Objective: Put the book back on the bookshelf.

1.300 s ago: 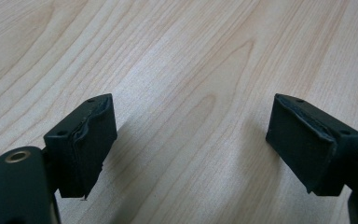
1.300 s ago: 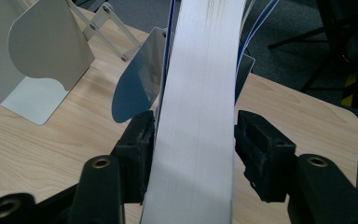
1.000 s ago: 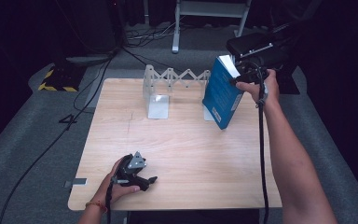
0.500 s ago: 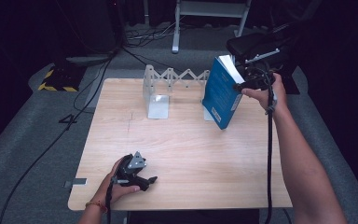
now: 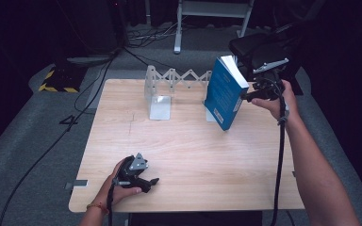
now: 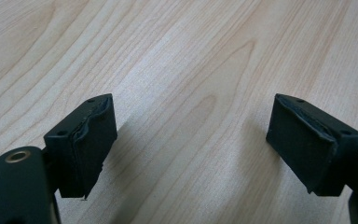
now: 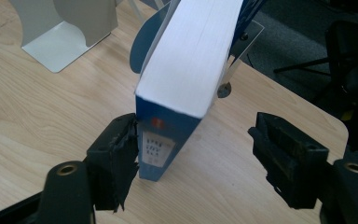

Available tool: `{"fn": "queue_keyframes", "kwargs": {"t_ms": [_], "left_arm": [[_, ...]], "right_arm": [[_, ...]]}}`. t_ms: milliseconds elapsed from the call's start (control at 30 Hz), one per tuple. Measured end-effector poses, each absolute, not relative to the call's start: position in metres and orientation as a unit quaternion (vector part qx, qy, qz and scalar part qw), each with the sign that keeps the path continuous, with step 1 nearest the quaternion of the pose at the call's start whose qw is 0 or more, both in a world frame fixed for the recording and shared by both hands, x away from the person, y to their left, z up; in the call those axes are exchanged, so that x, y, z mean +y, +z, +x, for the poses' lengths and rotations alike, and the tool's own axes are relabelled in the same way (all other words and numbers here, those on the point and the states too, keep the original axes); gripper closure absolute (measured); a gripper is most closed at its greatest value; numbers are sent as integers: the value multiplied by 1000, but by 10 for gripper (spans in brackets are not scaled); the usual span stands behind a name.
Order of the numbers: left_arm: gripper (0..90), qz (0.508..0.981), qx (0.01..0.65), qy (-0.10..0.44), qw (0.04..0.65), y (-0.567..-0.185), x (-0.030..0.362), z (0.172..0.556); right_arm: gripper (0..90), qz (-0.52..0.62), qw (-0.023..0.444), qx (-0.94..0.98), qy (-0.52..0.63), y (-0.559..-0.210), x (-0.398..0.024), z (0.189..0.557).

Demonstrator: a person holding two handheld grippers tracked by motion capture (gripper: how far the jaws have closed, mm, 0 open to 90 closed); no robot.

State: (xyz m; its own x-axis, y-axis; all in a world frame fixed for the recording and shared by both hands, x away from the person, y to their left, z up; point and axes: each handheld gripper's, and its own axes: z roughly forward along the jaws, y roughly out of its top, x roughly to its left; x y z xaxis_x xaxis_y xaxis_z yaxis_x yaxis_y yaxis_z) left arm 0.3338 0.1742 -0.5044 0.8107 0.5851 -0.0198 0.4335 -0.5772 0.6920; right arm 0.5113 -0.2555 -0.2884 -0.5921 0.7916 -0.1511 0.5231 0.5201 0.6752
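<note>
Two grippers on view. Right gripper [image 5: 250,95] sits at the far right of the bench [image 5: 193,155], level with the blue book [image 5: 224,94]. Its jaws have just been opening; in the right gripper view they stand spread, with the book's lower end between them. One pad [image 7: 119,154] lies at the book's cover, whether touching I cannot tell; the other pad stands clear of it with a plain gap, so there is no pinch. The book stands on its lower edge at the far right part of the bench, tilted, top leaning away from the person, white page block facing the right gripper. It rests against the right end of a folding metal rack [image 5: 176,77]. A white bookend [image 5: 159,106] stands at the rack's left end, well apart from the book.

Left gripper [image 5: 147,181] lies low at the near left of the bench, in the person's left hand [image 5: 118,186]. Its jaws are spread in the left gripper view, bare wood between them, nothing held. A black cable [image 5: 279,160] trails from the right gripper down along the forearm.
</note>
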Motion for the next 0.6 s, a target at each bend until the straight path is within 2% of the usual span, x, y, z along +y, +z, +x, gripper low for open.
{"fn": "queue_keyframes", "kwargs": {"t_ms": [600], "left_arm": [[163,882,289,107,358,-504,174,334]], "right_arm": [[306,322,252,867,283,-316,-263,479]]}}
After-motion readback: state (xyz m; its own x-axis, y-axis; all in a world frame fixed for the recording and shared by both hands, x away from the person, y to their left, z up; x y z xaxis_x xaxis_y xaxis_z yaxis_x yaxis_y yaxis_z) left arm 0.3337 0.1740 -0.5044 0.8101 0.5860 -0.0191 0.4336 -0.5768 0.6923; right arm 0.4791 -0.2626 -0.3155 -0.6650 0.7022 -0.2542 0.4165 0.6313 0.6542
